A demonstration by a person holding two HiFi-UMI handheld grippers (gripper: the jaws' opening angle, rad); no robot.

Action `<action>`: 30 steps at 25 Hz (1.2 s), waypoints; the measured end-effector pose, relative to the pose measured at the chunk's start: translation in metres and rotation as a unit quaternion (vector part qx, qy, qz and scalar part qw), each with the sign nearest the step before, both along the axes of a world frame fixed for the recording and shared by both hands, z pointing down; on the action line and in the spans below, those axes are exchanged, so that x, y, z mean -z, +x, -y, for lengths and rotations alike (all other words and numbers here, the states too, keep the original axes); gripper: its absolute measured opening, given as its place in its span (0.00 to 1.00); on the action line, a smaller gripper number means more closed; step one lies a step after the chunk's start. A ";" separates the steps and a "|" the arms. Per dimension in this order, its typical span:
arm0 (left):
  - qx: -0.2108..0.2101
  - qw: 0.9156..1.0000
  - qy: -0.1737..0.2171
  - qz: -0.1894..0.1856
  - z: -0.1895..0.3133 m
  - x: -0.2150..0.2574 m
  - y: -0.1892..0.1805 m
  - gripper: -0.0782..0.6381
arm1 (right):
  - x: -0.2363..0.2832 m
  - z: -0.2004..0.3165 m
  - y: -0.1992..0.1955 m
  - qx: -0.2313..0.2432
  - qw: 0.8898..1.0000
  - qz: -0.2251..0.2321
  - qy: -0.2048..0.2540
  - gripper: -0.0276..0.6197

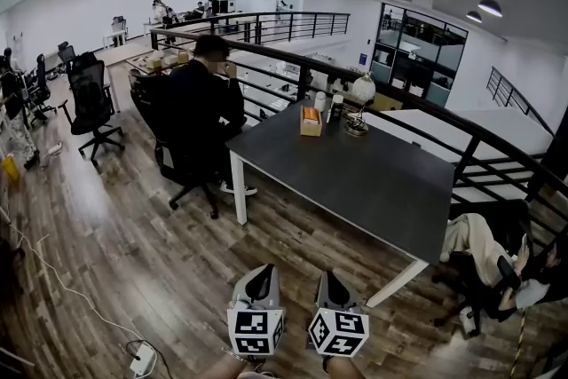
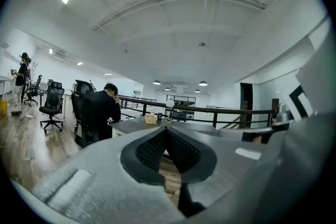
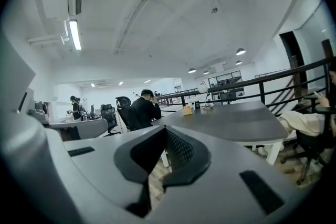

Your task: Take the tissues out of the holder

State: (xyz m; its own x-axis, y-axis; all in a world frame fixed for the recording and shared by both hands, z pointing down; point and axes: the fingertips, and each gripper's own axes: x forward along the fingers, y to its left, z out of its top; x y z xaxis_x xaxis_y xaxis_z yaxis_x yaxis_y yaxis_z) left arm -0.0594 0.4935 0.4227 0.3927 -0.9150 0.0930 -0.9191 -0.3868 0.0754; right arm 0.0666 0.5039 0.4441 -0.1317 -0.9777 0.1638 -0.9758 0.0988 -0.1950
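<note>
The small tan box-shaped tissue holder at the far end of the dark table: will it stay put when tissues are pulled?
Probably light: the tan box-shaped tissue holder looks small on the dark tabletop, so it may slide or lift with the pull. Its squat, flat-based shape makes tipping less likely. Too distant to judge more.

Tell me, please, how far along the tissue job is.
Nothing looks done: the tissue holder stands at the far end of the table. In hand: nothing; the left gripper and right gripper are shut, empty, short of the table. Left: approach and empty it.
</note>
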 end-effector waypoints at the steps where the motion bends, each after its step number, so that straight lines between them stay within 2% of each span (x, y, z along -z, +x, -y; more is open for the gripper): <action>1: -0.002 1.000 0.000 0.000 0.003 0.000 -0.002 0.12 | 0.000 0.003 -0.003 -0.001 1.000 0.000 0.000 0.05; 11: 0.002 1.000 -0.014 -0.007 0.038 -0.010 -0.022 0.12 | -0.013 0.034 -0.016 -0.002 1.000 -0.007 -0.018 0.05; 19: 0.018 1.000 -0.020 -0.003 0.080 -0.023 -0.028 0.12 | -0.026 0.084 -0.018 0.014 1.000 -0.007 -0.025 0.05; 30: 0.028 0.999 -0.016 0.012 0.177 -0.011 -0.003 0.12 | -0.013 0.183 0.003 0.032 0.999 -0.006 -0.023 0.05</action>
State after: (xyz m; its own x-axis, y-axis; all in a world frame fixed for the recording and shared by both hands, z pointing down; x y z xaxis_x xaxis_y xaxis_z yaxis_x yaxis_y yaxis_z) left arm -0.0619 0.3163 0.4342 0.3373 -0.9322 0.1315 -0.9412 -0.3315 0.0644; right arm 0.0701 0.3211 0.4572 -0.1916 -0.9587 0.2101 -0.9700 0.1523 -0.1897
